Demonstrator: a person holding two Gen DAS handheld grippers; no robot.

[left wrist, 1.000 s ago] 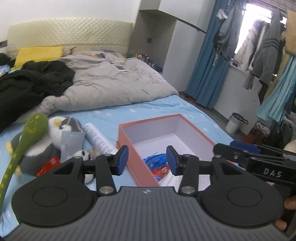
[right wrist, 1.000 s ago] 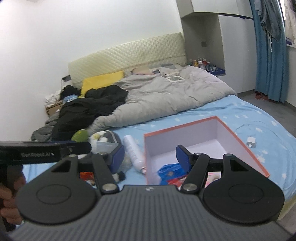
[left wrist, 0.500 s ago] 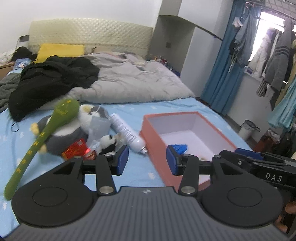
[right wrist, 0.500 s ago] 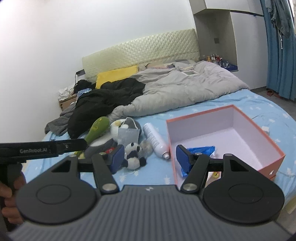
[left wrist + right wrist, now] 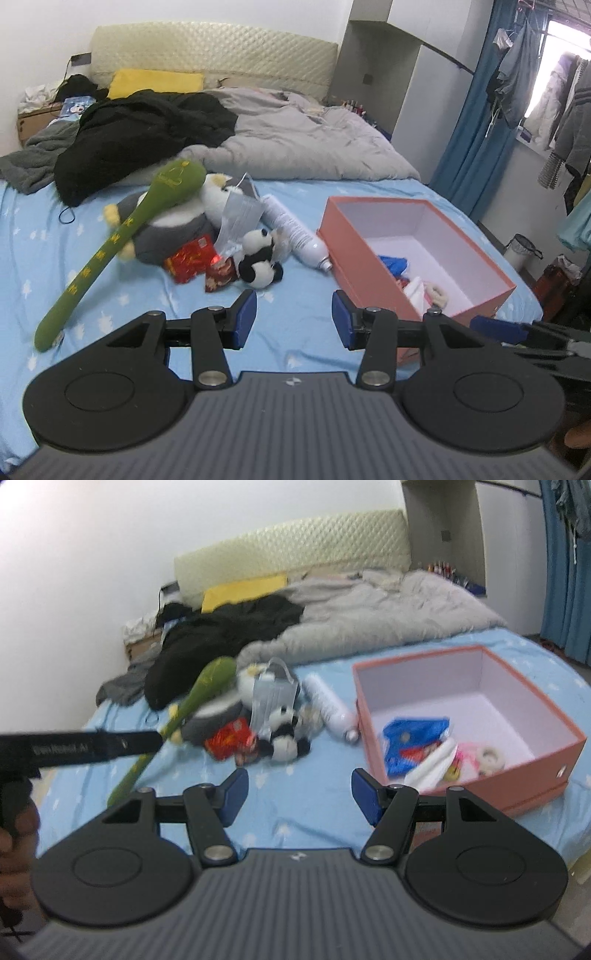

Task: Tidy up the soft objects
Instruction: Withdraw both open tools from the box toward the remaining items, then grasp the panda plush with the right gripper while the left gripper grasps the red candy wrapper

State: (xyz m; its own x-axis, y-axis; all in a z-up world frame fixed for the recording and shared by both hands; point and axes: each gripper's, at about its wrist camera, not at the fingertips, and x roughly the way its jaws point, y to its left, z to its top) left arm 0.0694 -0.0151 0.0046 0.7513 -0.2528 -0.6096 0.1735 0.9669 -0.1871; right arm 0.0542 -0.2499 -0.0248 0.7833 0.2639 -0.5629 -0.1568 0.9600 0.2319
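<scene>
Panda plush (image 5: 259, 263) lies just left of the orange box (image 5: 354, 254), straight ahead of the left hand-held gripper (image 5: 294, 319), nearer than the right hand-held gripper (image 5: 299, 795); both spread apart, empty

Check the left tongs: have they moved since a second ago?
Yes. The left tongs have backed away from the orange box; earlier they hung over its near corner, now bare sheet lies between them.

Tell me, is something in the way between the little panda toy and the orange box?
Yes. The white bottle lies on the sheet between the panda toy and the orange box, its cap end beside the box wall. Lifting the panda over it clears it.
</scene>
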